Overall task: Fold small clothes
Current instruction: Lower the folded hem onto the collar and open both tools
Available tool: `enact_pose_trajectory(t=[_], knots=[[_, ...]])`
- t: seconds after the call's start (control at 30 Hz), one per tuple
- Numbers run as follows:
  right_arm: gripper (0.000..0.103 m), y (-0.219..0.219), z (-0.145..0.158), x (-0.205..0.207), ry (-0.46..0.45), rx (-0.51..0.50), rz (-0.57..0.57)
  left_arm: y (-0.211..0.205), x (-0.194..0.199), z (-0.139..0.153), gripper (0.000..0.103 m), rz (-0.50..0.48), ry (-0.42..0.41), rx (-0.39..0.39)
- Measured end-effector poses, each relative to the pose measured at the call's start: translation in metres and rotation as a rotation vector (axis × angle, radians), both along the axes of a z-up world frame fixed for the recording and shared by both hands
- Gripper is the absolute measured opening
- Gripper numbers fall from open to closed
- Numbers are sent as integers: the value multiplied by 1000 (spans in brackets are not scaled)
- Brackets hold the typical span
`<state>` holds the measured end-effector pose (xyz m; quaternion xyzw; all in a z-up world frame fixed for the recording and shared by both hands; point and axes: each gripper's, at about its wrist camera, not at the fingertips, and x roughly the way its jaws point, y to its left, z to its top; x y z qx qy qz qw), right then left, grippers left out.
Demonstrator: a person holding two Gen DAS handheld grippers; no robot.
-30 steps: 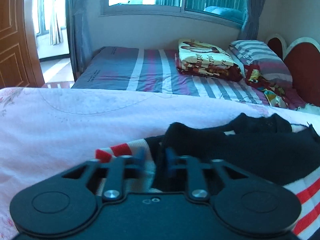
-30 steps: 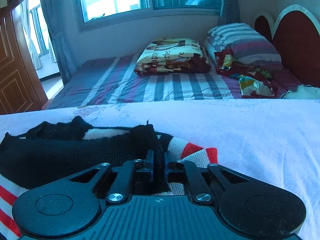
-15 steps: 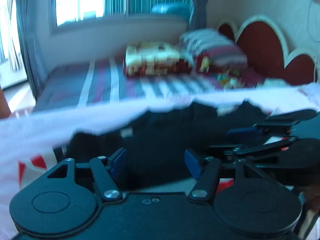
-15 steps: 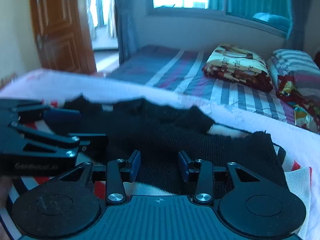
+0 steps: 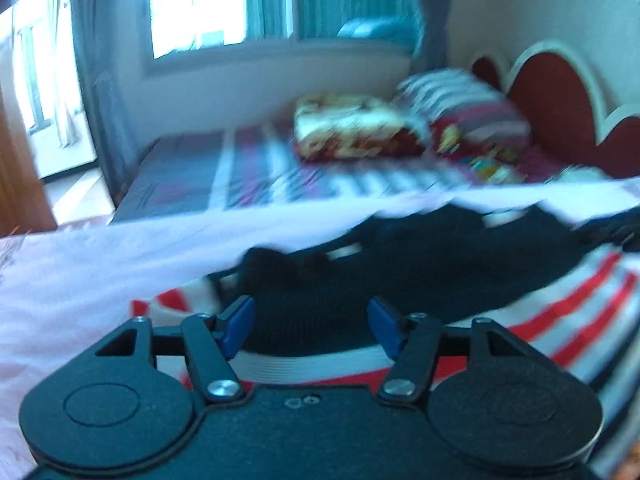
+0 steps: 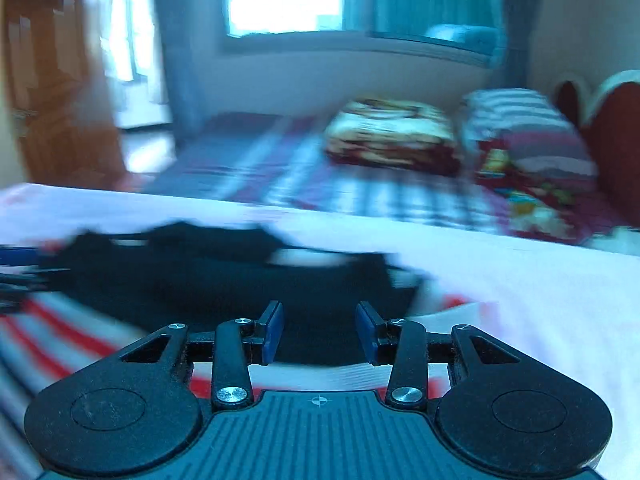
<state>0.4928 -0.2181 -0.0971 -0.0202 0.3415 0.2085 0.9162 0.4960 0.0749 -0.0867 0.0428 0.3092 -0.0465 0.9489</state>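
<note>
Sweater [image 5: 420, 280] flat on pink sheet [image 5: 80, 280], both tools' jaws apart, empty.

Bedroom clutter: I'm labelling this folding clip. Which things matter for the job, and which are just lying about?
Job: black, red and white striped sweater; pink sheet under it; left gripper; right gripper.

Lying about: folded blanket; striped pillow; headboard.

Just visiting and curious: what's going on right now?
Left gripper and right gripper both open, holding nothing. Black, red-striped sweater lies on pink sheet. Nothing in the way.
</note>
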Motion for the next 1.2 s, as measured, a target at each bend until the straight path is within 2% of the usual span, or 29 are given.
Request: enact_pose_trajectory(t=[0.1,0.2,0.23,0.3,0.37,0.43,0.53,0.6,0.63,0.73,0.83,0.93,1.0,1.1,1.17,1.2], knots=[[41,33,-8,-23,25,-19,98,-27,-17,-2,66,-44,13,-23],[41,60,-21,-32,22,-111,126,-44,-22,-19,64,-50,74,-8],[41,58,-22,-36,12,-126,137,-42,-24,-24,67,-44,81,1],[41,40,-21,-36,17,-151,103,-26,-29,-25,68,-10,83,-14],[41,7,-20,-36,43,-132,30,-2,-36,-25,74,46,87,5],[41,-25,-22,-38,63,-152,-81,28,-48,-26,74,73,91,-12],[41,-47,-22,-39,88,-97,-116,41,-58,-25,69,46,88,23],[41,-35,-11,-41,69,-137,-124,30,-57,-21,66,52,94,74],[41,-30,-2,-47,43,-119,-123,24,-57,-17,60,64,97,78],[41,-14,15,-73,14,-20,-55,3,-71,1,66,25,40,-1],[41,18,6,-96,48,-27,40,-33,-83,0,69,-35,43,-18],[41,42,-15,-105,118,-114,86,-57,-85,-20,69,-43,111,-14],[41,46,-22,-115,85,-153,110,-61,-92,-32,71,-45,104,22],[41,26,-17,-116,106,-165,99,-48,-97,-25,70,-38,111,38],[41,-5,-14,-117,102,-187,20,-29,-102,-22,70,5,109,56],[41,-22,-14,-118,110,-181,-17,-15,-104,-23,70,24,120,38]])
